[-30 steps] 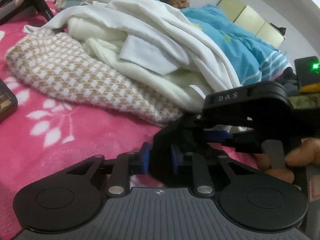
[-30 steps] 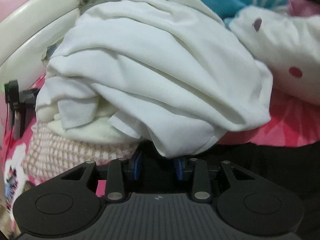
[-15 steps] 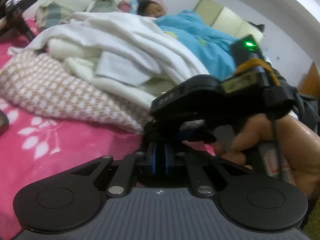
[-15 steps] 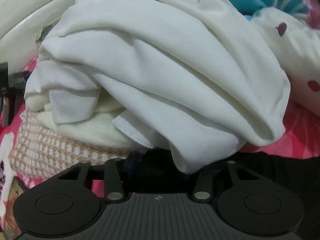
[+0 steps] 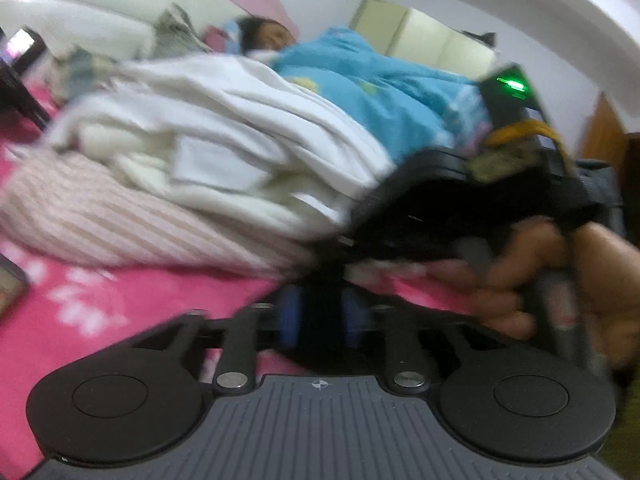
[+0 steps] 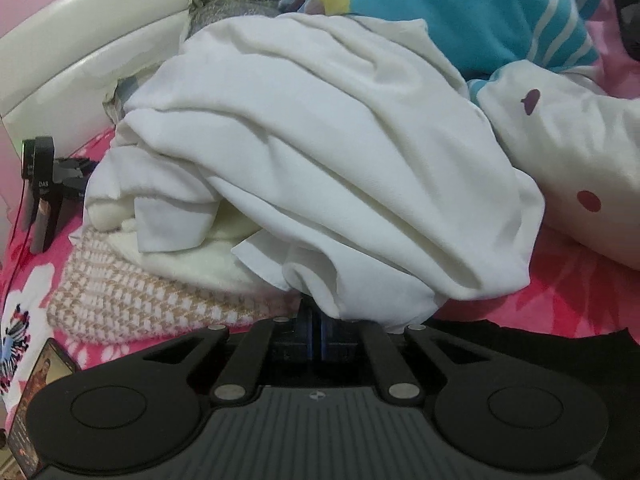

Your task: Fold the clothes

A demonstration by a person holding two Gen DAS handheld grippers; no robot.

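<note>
Centrally on a pink floral bedspread (image 6: 568, 300) lies a heap of clothes, and everything else is placed around it. On top of the heap is a crumpled white garment (image 6: 320, 152), draped over a cream fleecy piece (image 6: 208, 264), which rests on a beige-and-white houndstooth knit (image 6: 132, 304) at the bottom.

At the near lower edge of the heap, the right gripper (image 6: 316, 338) has its blue-padded fingers pressed together, right at the white garment's hanging hem; the cloth covers the tips, so whether any fabric is pinched between them cannot be told. A black cloth (image 6: 520, 344) lies on the bedspread just beside it.

From the left wrist view, which is blurred, the left gripper (image 5: 320, 316) shows its blue pads apart, with something dark between them that cannot be identified. Just beyond it, the right gripper's black body reaches into the heap, held by a hand (image 5: 560, 280).

Behind the heap, a person lies under a blue blanket (image 5: 376, 96). Beside the heap's right side sits a white pillow with dark red dots (image 6: 568, 152). A spare black gripper (image 6: 40, 192) rests to the heap's left.
</note>
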